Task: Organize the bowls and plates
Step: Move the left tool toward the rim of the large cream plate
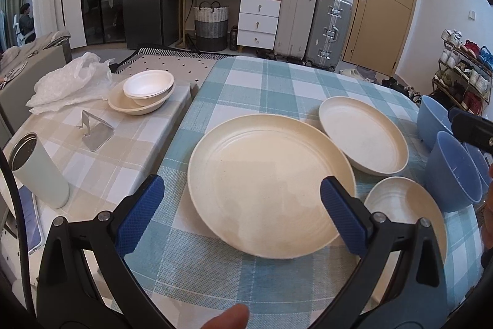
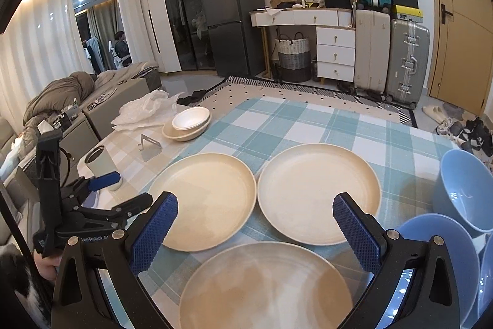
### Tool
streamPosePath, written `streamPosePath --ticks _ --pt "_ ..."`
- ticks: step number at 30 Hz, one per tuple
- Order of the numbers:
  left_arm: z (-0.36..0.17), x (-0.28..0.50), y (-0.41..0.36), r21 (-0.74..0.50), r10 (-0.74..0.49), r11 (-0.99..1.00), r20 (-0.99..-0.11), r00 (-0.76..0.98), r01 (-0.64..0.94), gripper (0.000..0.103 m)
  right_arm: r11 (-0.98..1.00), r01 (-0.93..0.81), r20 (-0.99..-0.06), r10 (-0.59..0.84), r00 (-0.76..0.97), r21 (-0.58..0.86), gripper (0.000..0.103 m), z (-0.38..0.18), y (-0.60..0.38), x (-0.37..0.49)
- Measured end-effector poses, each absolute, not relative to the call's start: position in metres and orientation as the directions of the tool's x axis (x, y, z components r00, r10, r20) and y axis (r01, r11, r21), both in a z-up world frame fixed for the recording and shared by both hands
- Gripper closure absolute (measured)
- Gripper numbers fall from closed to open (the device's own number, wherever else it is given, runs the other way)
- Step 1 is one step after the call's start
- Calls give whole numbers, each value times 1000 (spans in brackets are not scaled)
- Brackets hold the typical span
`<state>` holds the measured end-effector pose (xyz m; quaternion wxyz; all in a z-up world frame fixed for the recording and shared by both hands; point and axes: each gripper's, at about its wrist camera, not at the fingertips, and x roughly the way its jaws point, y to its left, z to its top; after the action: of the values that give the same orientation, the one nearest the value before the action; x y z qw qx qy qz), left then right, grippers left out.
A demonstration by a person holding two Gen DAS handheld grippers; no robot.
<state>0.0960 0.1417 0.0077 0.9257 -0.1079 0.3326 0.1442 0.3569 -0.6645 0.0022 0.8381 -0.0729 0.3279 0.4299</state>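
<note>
Three cream plates lie apart on the blue checked tablecloth (image 1: 246,88). The largest plate (image 1: 271,187) (image 2: 206,199) is straight ahead of my left gripper (image 1: 243,205), which is open and holds nothing. A second plate (image 1: 363,134) (image 2: 317,193) sits farther right. The third plate (image 1: 403,205) (image 2: 265,285) lies just under my right gripper (image 2: 255,215), also open and holding nothing. Blue bowls (image 1: 453,171) (image 2: 465,187) stand at the right edge. In the right wrist view, the left gripper (image 2: 134,187) shows at the left.
On the beige side table (image 1: 101,174), white bowls nest in a cream bowl (image 1: 144,91) (image 2: 188,124), beside a plastic bag (image 1: 71,82), a metal phone stand (image 1: 95,131) and a pale tumbler (image 1: 37,168). Suitcases, drawers and a fridge line the far wall.
</note>
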Motion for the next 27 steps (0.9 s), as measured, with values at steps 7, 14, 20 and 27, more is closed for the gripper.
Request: streamPosePath --ticks 7,14,20,27 --pt "-9 102 161 -124 192 921 -679 709 -369 2 606 -773 -660 660 358 187 0 -16 -634 372" --pt "-25 107 176 -128 200 906 -709 676 -402 2 603 -763 -710 641 291 232 0 -45 -612 384" --pt "-39 115 182 -116 210 899 -732 648 -422 2 594 -760 -740 630 236 264 10 -71 -600 392" --pt "-51 122 181 -104 212 899 -747 630 -426 2 589 -755 -774 608 179 288 21 -97 -591 396"
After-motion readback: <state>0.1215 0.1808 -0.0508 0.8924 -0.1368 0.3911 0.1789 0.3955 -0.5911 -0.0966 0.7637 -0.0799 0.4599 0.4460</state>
